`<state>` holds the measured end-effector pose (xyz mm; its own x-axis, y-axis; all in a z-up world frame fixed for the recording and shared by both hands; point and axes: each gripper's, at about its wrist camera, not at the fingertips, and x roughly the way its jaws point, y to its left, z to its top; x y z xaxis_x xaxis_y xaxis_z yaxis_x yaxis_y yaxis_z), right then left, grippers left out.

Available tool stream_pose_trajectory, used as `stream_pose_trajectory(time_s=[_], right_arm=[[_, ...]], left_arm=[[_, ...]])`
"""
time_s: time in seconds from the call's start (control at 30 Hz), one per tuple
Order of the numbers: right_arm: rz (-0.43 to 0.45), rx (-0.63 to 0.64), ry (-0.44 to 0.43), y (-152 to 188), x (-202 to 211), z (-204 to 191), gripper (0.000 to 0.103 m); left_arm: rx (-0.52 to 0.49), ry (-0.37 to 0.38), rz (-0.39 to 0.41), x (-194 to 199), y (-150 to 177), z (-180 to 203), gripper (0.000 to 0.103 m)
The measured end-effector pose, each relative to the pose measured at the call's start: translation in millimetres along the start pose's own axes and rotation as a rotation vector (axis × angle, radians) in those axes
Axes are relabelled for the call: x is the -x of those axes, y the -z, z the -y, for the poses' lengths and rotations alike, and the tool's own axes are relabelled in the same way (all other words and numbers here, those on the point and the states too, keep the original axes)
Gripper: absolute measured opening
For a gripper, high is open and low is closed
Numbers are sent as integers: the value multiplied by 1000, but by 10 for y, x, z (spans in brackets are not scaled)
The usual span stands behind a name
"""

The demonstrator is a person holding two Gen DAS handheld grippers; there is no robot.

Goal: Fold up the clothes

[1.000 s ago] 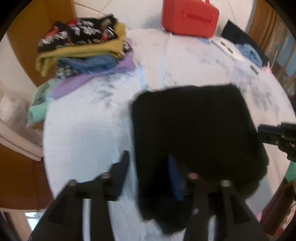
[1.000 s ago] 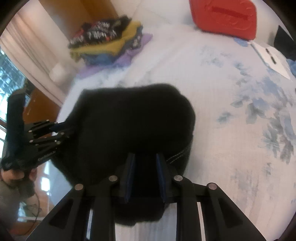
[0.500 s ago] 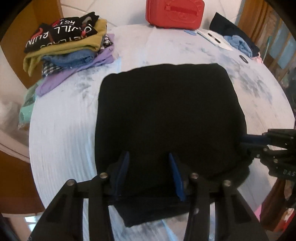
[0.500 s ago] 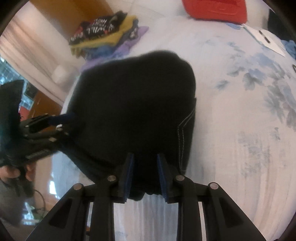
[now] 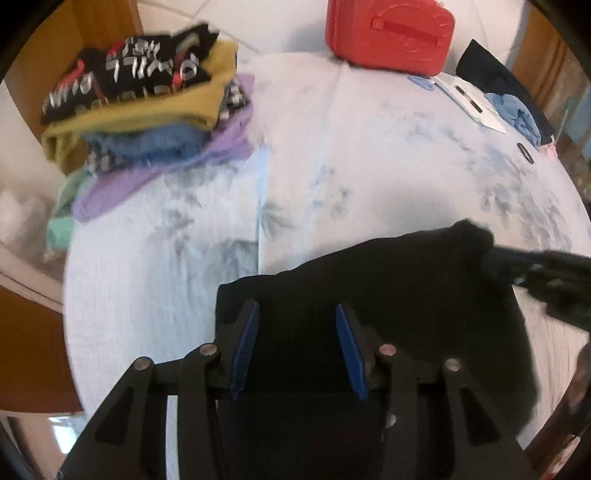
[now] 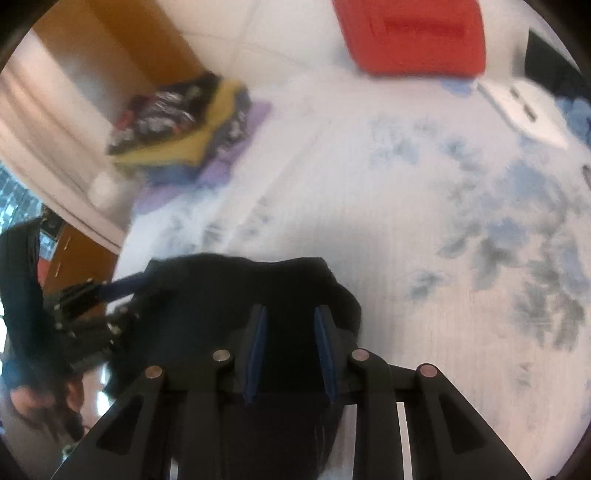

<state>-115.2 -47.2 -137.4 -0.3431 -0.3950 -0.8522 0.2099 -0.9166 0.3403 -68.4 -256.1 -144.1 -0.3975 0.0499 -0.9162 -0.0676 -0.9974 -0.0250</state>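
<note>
Left wrist view: black garment [image 5: 388,302] gripped at the worktop's [image 5: 332,166] near edge, mid-fold.
Left gripper [image 5: 295,347] and right gripper [image 6: 290,345] each pinch the cloth between their blue pads; next, I judge, carry it toward the folded stack [image 5: 147,103], keeping both holds firm.

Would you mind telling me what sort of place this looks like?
Probably a home room: a round table under a white, blue-flowered tablecloth, a stack of folded clothes, a red zipped case.

Red case and papers on my floral cloth.
I see red zippered case [image 5: 389,35] top centre, white papers [image 5: 471,103] upper right, floral tablecloth [image 5: 332,147] beneath.
</note>
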Motion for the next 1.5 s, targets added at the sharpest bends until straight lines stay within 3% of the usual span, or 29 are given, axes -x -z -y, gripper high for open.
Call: stream_pose_trajectory(time_s=[0.17, 0.27, 0.33, 0.4, 0.57, 0.63, 0.77, 0.8, 0.87, 0.9, 0.97, 1.0, 1.1, 1.2, 1.23, 1.27, 1.5], right_arm=[[-46, 25, 91, -18, -305, -60, 28], [-37, -15, 31, -36, -160, 18, 28], [21, -30, -2, 42, 120, 35, 35], [52, -15, -29, 236, 326, -5, 36], [46, 10, -86, 747, 598, -101, 36], [12, 6, -64, 907, 501, -135, 36], [-6, -13, -3, 1061, 267, -168, 36], [-7, -20, 8, 1042, 249, -182, 38], [-11, -29, 23, 1014, 235, -205, 38], [-4, -38, 16, 1027, 255, -200, 39], [14, -56, 2, 1054, 308, -190, 42], [36, -69, -9, 1077, 384, -180, 45], [116, -103, -7, 1143, 630, -142, 72], [173, -137, -3, 1144, 876, -34, 86], [185, -143, 5, 1134, 918, 8, 90], [196, -149, 11, 1119, 950, 48, 90], [139, -170, -12, 992, 728, 209, 94]], left_arm=[[27, 8, 8, 29, 38, -40, 46], [36, 25, 40, 188, 80, -70, 45], [40, 54, 95, 436, 141, -114, 45], [19, 105, 118, 653, 302, -107, 45], [-41, 94, 35, 555, 794, -134, 45], [-43, 79, 4, 424, 902, -156, 46], [-64, 44, 40, 374, 945, -136, 49], [-65, 38, 45, 374, 943, -135, 51], [-53, -16, 72, 381, 964, -176, 84], [-44, -47, 85, 388, 974, -203, 88], [5, -3, 88, 472, 993, -308, 91], [13, 14, 97, 532, 1003, -340, 91], [28, 24, 156, 795, 1022, -412, 92], [77, 56, 171, 851, 958, -513, 92], [94, 68, 173, 849, 931, -544, 98], [110, 81, 174, 848, 905, -575, 103], [135, 25, 100, 466, 876, -439, 103]])
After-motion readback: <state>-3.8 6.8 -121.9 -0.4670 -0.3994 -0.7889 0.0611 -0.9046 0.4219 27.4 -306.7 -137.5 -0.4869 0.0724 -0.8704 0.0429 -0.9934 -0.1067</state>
